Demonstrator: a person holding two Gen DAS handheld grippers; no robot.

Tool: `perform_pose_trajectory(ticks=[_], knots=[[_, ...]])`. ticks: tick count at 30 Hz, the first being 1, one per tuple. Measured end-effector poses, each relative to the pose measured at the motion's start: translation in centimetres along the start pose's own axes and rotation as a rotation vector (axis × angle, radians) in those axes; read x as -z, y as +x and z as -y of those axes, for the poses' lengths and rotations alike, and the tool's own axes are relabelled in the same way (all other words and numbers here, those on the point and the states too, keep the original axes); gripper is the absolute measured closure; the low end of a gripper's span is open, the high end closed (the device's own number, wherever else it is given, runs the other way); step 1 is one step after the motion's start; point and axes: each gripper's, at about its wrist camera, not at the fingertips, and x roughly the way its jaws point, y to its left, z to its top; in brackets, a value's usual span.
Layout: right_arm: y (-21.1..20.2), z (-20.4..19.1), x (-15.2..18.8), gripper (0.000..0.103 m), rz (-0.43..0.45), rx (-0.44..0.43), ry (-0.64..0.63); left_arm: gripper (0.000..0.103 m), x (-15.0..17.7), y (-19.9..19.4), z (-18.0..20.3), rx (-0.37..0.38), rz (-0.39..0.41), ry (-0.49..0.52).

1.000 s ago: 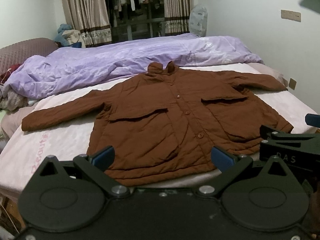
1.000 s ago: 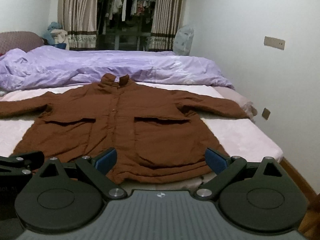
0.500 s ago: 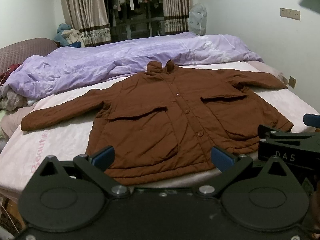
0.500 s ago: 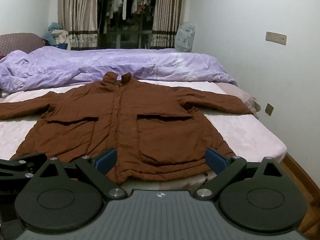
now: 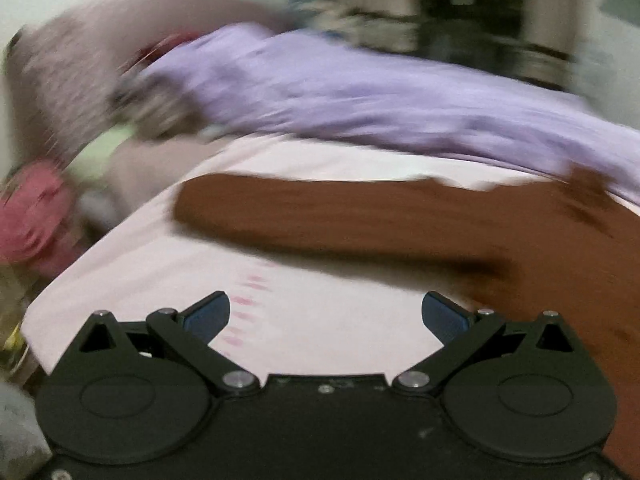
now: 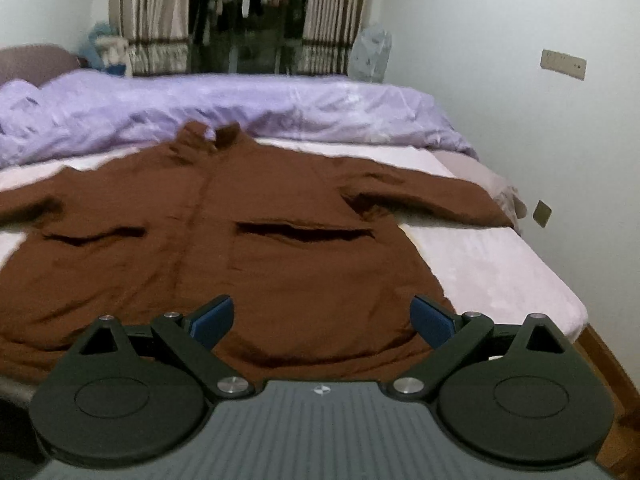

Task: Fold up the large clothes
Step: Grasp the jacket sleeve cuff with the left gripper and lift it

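jackets: 1 (image 6: 256, 248) | quilts: 1 (purple) (image 6: 248, 104) | curtains: 2 (image 6: 152, 16) | wall plates: 2 (image 6: 563, 64)

Jacket (image 6: 280, 248) flat on bed sheet (image 6: 500, 264), front up, collar toward far side, hem at near edge. Sleeves spread left and right; left sleeve (image 5: 320, 212) runs toward bed's left edge. Duvet (image 6: 240, 108) bunched behind jacket, touching collar. Curtains (image 6: 148, 16) behind bed. Wall (image 6: 520, 120) right of bed. Right gripper (image 6: 322, 318) over hem; left gripper (image 5: 326, 314) over sheet, before left sleeve.
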Motion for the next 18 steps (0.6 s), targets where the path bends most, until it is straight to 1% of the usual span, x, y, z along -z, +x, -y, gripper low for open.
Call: perform_pose_trajectory(ticks=[1,2,3,4,5,7,8,9,11,12,14,15,16,17,18], knots=[[1.0,0.3,-0.2,0.0,-0.011,0.015,-0.003,0.0,-1.2,2.5,-2.3,-0.039,-0.019,-0.05],[2.0,0.5,-0.6,0.0,-0.021,0.035,-0.008,0.0,-2.7,4.4,-4.9,-0.068,-0.019,-0.103],[3.0,0.7,-0.8,0.0,-0.031,0.053,-0.016,0.0,-3.4,7.0,-7.0,-0.091,-0.043,-0.159],[4.0,0.8,-1.1,0.0,-0.039,0.069,-0.023,0.0,-4.0,9.3,-8.9,-0.107,-0.057,-0.21],[5.0,0.9,-1.4,0.0,-0.047,0.083,-0.03,0.0,-4.6,11.5,-10.5,-0.11,-0.056,-0.25],[6.8,1.1,-1.8,0.0,-0.061,0.103,-0.037,0.0,-5.7,15.9,-13.2,-0.124,-0.025,-0.278],[7.7,1.2,-1.9,0.0,-0.072,0.107,-0.036,0.0,-6.0,18.2,-13.7,-0.159,-0.049,-0.291],[8.5,1.3,-2.0,0.0,-0.086,0.108,-0.034,0.0,-6.6,20.3,-14.9,-0.199,-0.08,-0.301],[9.8,1.2,-2.2,0.0,-0.105,0.109,-0.025,0.0,-6.9,22.7,-15.9,-0.22,-0.123,-0.321],[10.3,1.3,-2.4,0.0,-0.114,0.108,-0.022,0.0,-6.9,23.6,-16.6,-0.212,-0.14,-0.33],[11.3,1.4,-2.5,0.0,-0.128,0.104,-0.011,0.0,-6.3,24.6,-17.2,-0.166,-0.168,-0.339],[11.6,1.4,-2.5,0.0,-0.135,0.105,-0.008,0.0,-6.4,25.2,-17.9,-0.154,-0.162,-0.337],[12.0,1.4,-2.5,0.0,-0.144,0.106,-0.004,0.0,-6.2,25.4,-17.2,-0.165,-0.155,-0.324],[12.3,1.5,-2.6,0.0,-0.152,0.108,0.001,0.0,-6.2,25.6,-17.2,-0.169,-0.144,-0.316],[12.8,1.5,-2.7,0.0,-0.161,0.107,0.006,0.004,-6.4,25.9,-17.5,-0.148,-0.131,-0.319]])
